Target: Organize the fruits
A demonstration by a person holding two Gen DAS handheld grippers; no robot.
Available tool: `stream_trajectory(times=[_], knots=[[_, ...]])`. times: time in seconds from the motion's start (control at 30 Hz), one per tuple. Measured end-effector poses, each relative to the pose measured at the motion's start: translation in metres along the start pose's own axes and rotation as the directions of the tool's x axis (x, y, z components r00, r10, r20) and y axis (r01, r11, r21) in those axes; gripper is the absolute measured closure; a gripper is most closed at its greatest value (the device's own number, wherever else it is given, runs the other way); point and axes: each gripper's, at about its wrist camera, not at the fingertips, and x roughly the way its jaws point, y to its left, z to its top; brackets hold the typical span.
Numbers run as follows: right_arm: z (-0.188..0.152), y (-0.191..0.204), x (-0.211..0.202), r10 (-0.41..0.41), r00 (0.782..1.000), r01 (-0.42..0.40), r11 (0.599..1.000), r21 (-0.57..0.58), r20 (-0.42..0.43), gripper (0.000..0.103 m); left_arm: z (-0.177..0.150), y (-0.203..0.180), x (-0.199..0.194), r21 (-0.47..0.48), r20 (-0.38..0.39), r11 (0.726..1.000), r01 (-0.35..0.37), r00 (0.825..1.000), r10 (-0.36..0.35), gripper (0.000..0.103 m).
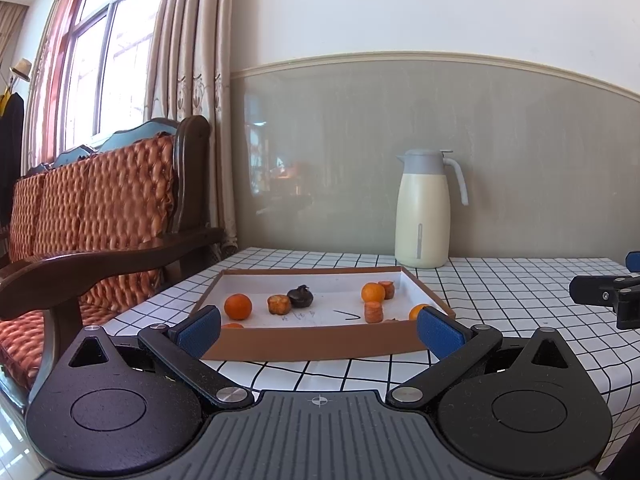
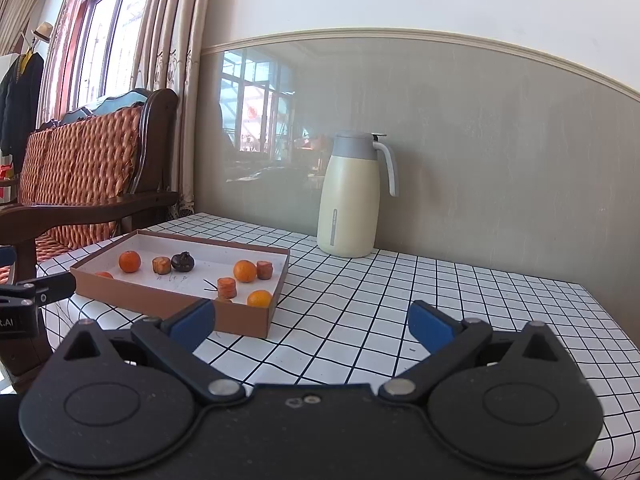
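Left wrist view: left hand-held gripper sits low and level at the near wall of the box, spread wide, empty. Oranges lie scattered inside; I'd lift over the wall, then drop straight onto one.

Right wrist view: right hand-held gripper hovers over the surface beside the box, wide open, empty.

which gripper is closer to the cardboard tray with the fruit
Left. The left gripper sits open right at the cardboard tray, facing its near wall. The right gripper, also open, hangs off the tray's right corner over the checked tablecloth.
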Motion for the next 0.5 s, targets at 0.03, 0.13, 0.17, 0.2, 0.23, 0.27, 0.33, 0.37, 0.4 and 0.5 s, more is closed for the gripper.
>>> stream_trajectory(times=[0.03, 0.13, 0.17, 0.2, 0.23, 0.27, 0.33, 0.37, 0.4, 0.5], knots=[[0.0, -0.0004, -0.0001, 0.0, 1.0, 0.0, 1.0, 0.0, 0.0, 0.006, 0.0001, 0.0003, 0.0001, 0.0, 0.001, 1.0, 0.0, 1.0, 0.0, 0.0], [0.0, -0.0002, 0.0001, 0.0, 1.0, 0.0, 1.0, 0.001, 0.0, 0.006, -0.0003, 0.0004, -0.0006, 0.0, 0.002, 1.0, 0.0, 1.0, 0.0, 0.0], [0.0, 0.0002, 0.0, 0.0, 1.0, 0.0, 1.0, 0.0, 0.0, 0.006, -0.0001, 0.0007, -0.0006, 0.0, 0.002, 1.0, 0.001, 1.0, -0.001, 0.0], [-0.0001, 0.0002, 0.0, 0.0, 1.0, 0.0, 1.0, 0.0, 0.0, 0.006, -0.0001, 0.0007, -0.0006, 0.001, 0.002, 1.0, 0.0, 1.0, 0.0, 0.0], [0.0, 0.0002, 0.0, 0.0, 1.0, 0.0, 1.0, -0.001, 0.0, 0.006, 0.0, 0.0008, -0.0005, 0.0, 0.002, 1.0, 0.001, 1.0, -0.001, 0.0], [0.0, 0.0003, 0.0, 0.0, 1.0, 0.0, 1.0, -0.001, 0.0, 0.006, 0.0, 0.0008, -0.0004, 0.001, 0.002, 1.0, 0.001, 1.0, -0.001, 0.0], [-0.0001, 0.0003, -0.0001, 0.0, 1.0, 0.0, 1.0, -0.001, 0.0, 0.006, -0.0002, 0.0005, -0.0003, 0.003, 0.002, 1.0, 0.001, 1.0, -0.001, 0.0], [0.0, 0.0004, -0.0001, 0.0, 1.0, 0.0, 1.0, -0.001, 0.0, 0.006, -0.0002, 0.0002, -0.0005, 0.004, 0.002, 1.0, 0.002, 1.0, -0.002, 0.0], [0.0, 0.0002, -0.0002, 0.0, 1.0, 0.0, 1.0, -0.001, 0.0, 0.006, -0.0001, 0.0002, -0.0005, 0.004, 0.002, 1.0, 0.002, 1.0, -0.003, 0.0], [-0.0001, 0.0004, -0.0001, 0.0, 1.0, 0.0, 1.0, -0.001, 0.0, 0.006, 0.0001, 0.0003, -0.0002, 0.005, 0.002, 1.0, 0.002, 1.0, -0.002, 0.0]])
